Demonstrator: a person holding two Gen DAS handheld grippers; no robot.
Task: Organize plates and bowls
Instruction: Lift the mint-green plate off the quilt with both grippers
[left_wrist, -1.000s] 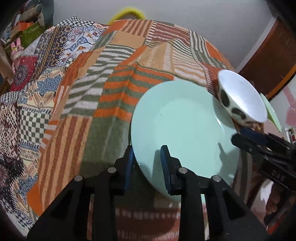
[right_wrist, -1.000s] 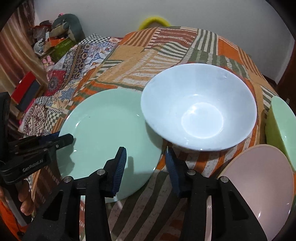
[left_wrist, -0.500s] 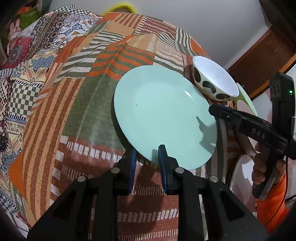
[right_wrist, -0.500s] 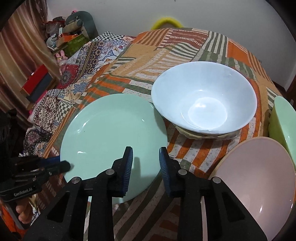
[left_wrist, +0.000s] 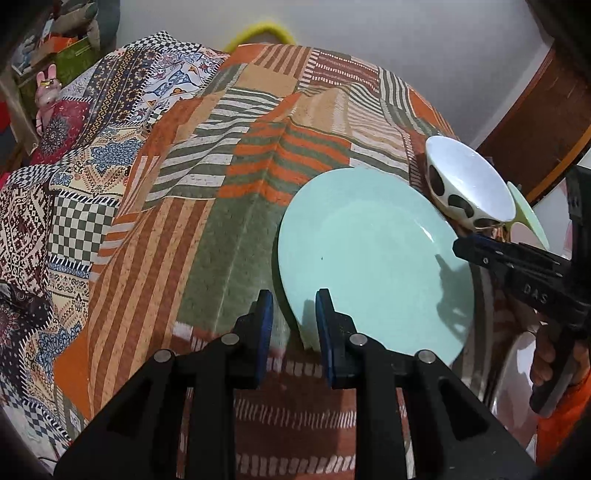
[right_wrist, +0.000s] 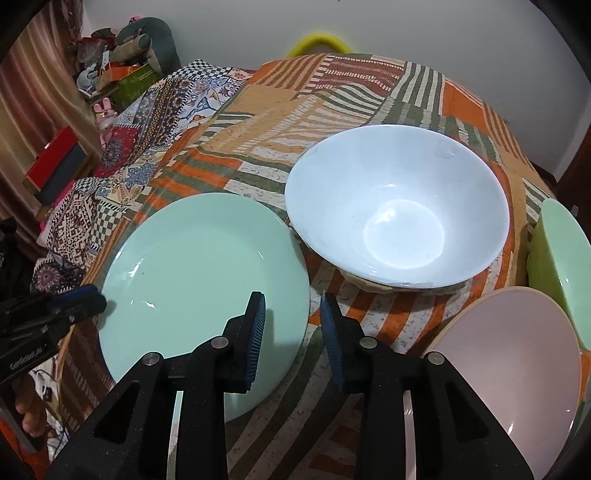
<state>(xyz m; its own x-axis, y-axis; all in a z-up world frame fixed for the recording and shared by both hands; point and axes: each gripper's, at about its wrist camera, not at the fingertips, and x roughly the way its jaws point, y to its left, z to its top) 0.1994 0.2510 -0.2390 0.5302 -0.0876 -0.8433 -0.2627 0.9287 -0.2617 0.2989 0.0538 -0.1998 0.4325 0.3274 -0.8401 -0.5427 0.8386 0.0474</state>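
Left wrist view: the plate (left_wrist: 369, 258), pale green, round and glossy, lies on the striped cloth (left_wrist: 207, 236). Its near rim passes between the left tongs (left_wrist: 291, 306), which stand a little apart and do not press on it. The right tongs (right_wrist: 291, 306) straddle its right rim, the jaws just opened slightly and gripping nothing. The white bowl (right_wrist: 395, 206) is just beside the plate, the pink bowl (right_wrist: 509, 350) and green bowl (right_wrist: 561, 258) crowd the right, open cloth lies to the left, and a pale wall (right_wrist: 406, 33) stands behind.

A bed under a striped patchwork blanket (right_wrist: 332, 96) carries the dishes: a mint plate (right_wrist: 192, 266) beside a white bowl (right_wrist: 399, 203), with a pink plate (right_wrist: 517, 354) and a green bowl (right_wrist: 561, 258) near the right edge.
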